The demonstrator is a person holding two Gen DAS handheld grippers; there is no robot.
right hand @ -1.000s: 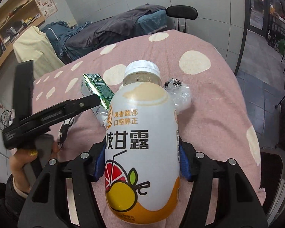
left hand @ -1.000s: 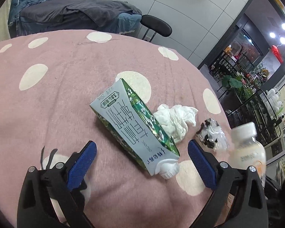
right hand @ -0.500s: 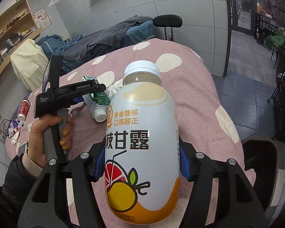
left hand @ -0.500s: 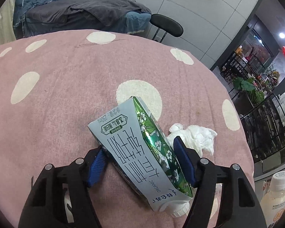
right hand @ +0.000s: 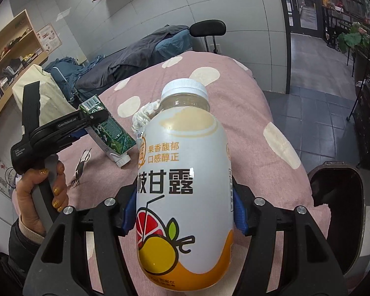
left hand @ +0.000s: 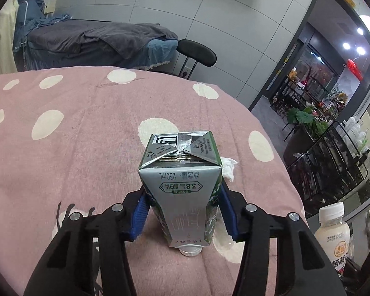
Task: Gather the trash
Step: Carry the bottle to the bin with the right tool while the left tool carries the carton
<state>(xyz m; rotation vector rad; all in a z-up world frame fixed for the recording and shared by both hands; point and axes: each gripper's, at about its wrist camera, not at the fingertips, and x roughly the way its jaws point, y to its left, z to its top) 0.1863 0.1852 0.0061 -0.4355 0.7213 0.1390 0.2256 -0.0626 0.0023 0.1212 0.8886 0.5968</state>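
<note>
Pink surface point(left hand: 86, 148) with cream dots carries the remaining items; a dark open bin point(right hand: 338, 209) sits off its right edge, low in the right wrist view. Right gripper point(right hand: 183, 212): jaws set wide, blue pads pressed on both sides of an upright, white-capped juice bottle point(right hand: 185, 185), clamped at mid-body. Left gripper point(left hand: 182, 212): jaws partly closed, clamped on the flanks of a milk carton point(left hand: 180, 185), its folded base end facing away and up, cap end pointing down toward the surface; whether the cap touches the cloth cannot be told. Crumpled white tissue point(left hand: 228, 170) lies on the surface just beyond the carton, to its right.
</note>
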